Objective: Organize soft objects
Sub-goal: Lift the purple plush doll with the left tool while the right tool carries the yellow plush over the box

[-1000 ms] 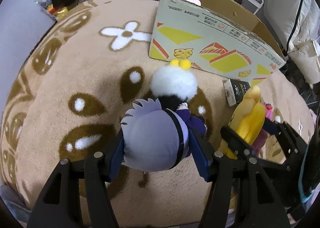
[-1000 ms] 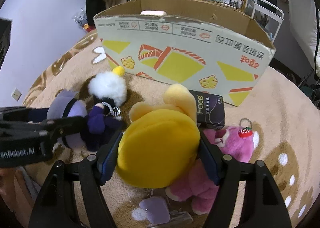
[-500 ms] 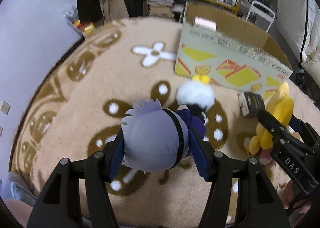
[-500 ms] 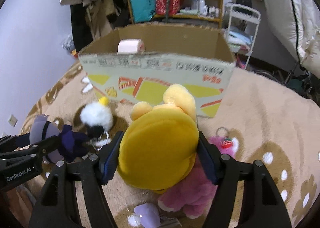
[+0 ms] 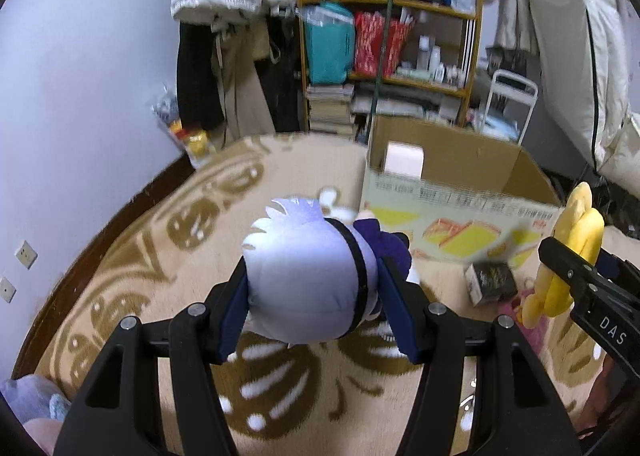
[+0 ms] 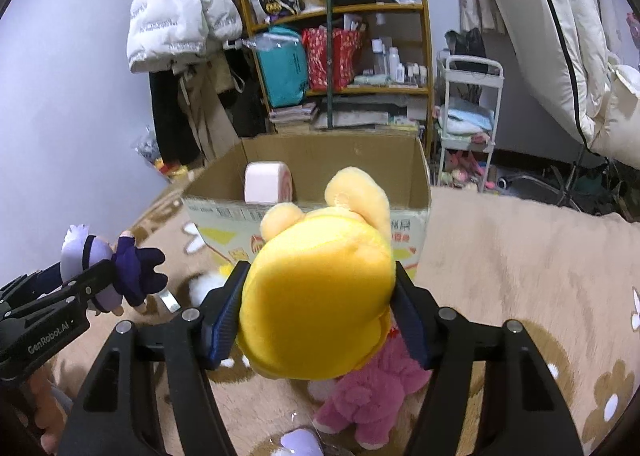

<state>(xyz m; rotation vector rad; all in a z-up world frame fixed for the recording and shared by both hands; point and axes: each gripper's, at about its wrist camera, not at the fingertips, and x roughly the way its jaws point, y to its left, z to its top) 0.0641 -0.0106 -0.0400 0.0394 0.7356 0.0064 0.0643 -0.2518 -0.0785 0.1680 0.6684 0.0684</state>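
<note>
Carpet (image 6: 520,256) beside open cardboard box (image 6: 416,172)

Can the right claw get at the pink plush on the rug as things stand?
Probably not. The right claw is closing on the yellow plush, which fills the jaws and hangs directly over the pink plush. It would need to drop the yellow one first, likely into the cardboard box.

The box (image 6: 308,184) stands on the rug (image 6: 520,256) before the shelf (image 6: 340,56), a roll (image 6: 267,182) inside it.
</note>
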